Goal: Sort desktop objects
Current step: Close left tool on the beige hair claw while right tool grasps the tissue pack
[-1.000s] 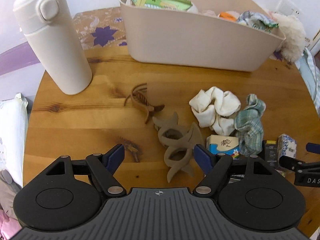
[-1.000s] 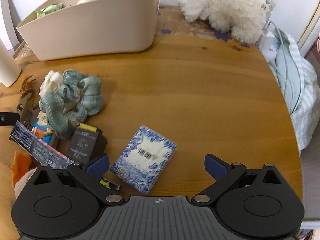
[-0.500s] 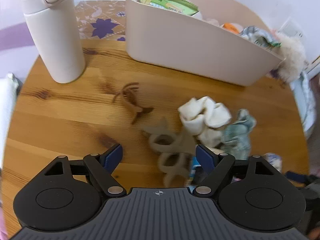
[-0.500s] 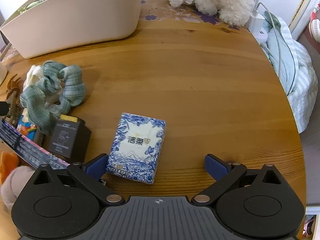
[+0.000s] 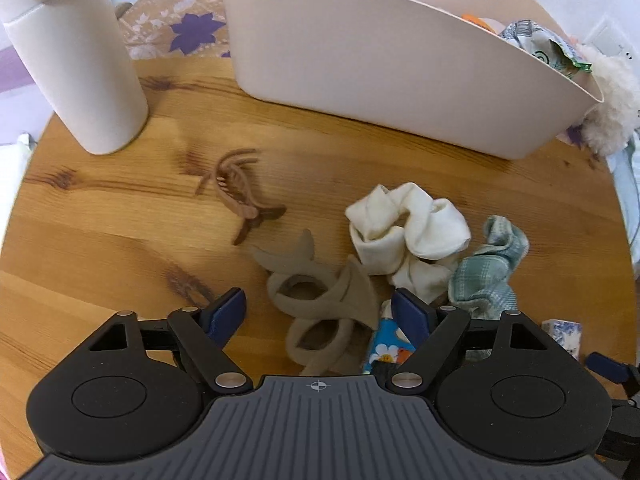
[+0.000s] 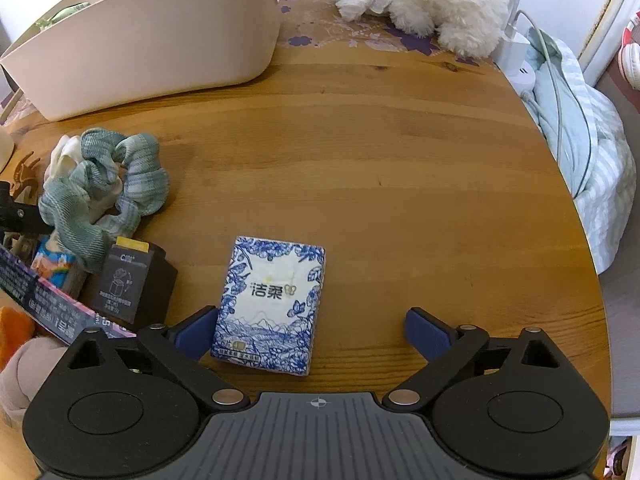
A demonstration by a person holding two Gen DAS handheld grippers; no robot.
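Note:
A taupe hair claw clip lies on the round wooden table, between the fingers of my open left gripper; neither pad touches it. Beyond it lie a brown claw clip, a white scrunchie and a green plaid scrunchie. In the right wrist view a blue-and-white tissue pack lies flat between the fingers of my right gripper, whose jaws are closing. The left pad is close beside the pack's edge and the right pad stands well apart. The beige bin holds several items.
A white flask stands at the back left. A small black box, a colourful tissue pack and a purple carton crowd the left of the right gripper. A white plush toy sits at the back, bedding past the table's right edge.
The left gripper has come closer over the taupe clip and rolled a little. The right gripper has lined up on the tissue pack, and its jaws have narrowed slightly.

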